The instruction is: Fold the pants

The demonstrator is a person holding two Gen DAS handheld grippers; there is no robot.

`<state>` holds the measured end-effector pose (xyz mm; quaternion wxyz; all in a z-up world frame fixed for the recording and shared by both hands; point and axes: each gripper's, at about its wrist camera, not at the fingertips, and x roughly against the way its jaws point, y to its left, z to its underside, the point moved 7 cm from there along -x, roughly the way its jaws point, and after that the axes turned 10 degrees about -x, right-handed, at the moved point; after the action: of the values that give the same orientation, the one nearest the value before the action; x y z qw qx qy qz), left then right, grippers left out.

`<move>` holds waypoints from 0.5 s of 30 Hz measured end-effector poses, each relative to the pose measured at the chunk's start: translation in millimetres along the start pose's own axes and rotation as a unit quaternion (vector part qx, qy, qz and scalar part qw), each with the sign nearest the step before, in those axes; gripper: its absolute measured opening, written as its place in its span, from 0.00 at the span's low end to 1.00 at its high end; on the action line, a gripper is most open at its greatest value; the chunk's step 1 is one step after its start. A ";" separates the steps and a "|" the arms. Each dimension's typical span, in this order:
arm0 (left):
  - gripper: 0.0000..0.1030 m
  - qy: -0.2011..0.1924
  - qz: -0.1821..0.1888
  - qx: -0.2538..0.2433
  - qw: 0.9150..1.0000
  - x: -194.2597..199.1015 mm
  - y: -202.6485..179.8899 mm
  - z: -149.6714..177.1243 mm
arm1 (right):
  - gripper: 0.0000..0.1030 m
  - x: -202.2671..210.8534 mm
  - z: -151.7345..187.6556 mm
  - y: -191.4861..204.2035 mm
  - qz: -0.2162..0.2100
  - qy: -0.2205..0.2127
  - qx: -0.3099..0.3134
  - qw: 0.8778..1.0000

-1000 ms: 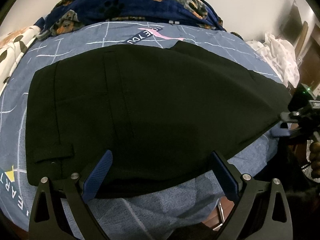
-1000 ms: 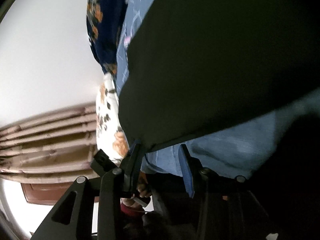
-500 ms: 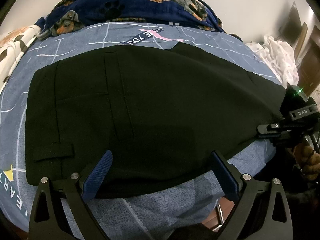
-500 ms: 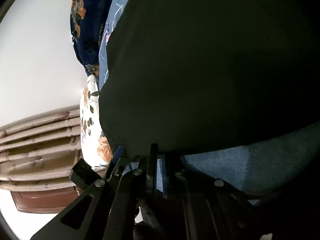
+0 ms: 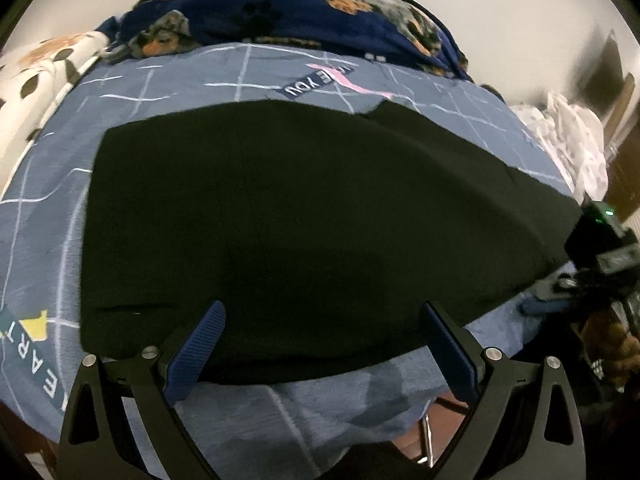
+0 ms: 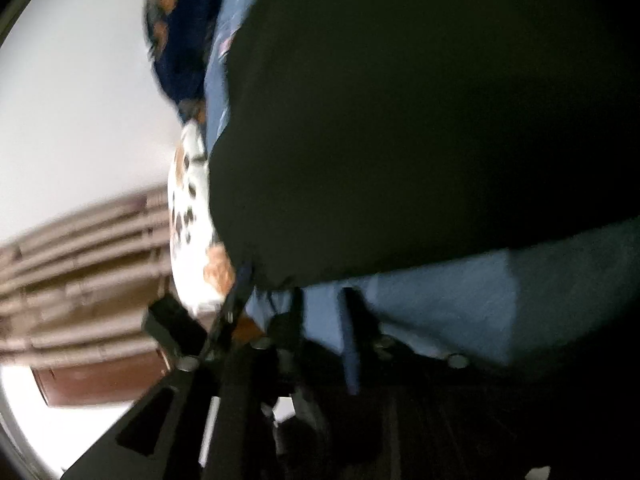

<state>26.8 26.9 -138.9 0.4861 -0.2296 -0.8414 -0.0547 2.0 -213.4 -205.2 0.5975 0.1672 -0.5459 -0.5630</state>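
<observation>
Black pants (image 5: pixel 312 220) lie spread flat on a blue grid-print bedsheet (image 5: pixel 168 84) as two handheld grippers work at the near edge.

From the left wrist, the left gripper (image 5: pixel 320 344) stands wide open, its blue pads over the pants' near hem and gripping nothing; the right gripper (image 5: pixel 560 300) sits at the pants' far right corner, its jaws too small to read there. A navy dog-print blanket (image 5: pixel 296 4) is heaped beyond the sheet. From the right wrist, blurred and rolled sideways, the right gripper (image 6: pixel 320 312) shows a narrow gap between its fingers at the pants' (image 6: pixel 420 120) edge, with only sheet (image 6: pixel 440 304) visible in it; whether cloth is caught cannot be told.
</observation>
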 end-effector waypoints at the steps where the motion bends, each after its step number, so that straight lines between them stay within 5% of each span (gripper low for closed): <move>1: 0.94 -0.003 -0.006 0.003 1.000 2.0 2.6 -1.0 | 0.28 1.9 6.8 12.1 0.008 0.000 0.034 0.999; 5: 0.94 -0.011 -0.032 0.007 0.999 7.2 9.6 -4.7 | 0.35 13.0 23.5 65.1 0.072 -0.044 0.190 0.978; 8: 0.94 -0.021 -0.056 -0.003 0.998 12.4 11.9 -8.1 | 0.42 25.1 15.6 90.2 0.190 -0.151 0.303 0.922; 13: 0.94 -0.035 -0.088 -0.023 0.995 18.6 13.0 -13.4 | 0.43 25.9 -11.0 91.5 0.284 -0.231 0.351 0.862; 15: 0.94 -0.037 -0.097 -0.028 0.994 19.3 13.7 -14.0 | 0.43 23.7 -22.9 81.5 0.300 -0.240 0.342 0.858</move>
<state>35.7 41.1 -117.1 0.4403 -0.1621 -0.8753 -0.1172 55.7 -217.8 -135.8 0.4937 0.0487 -0.8539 -0.1572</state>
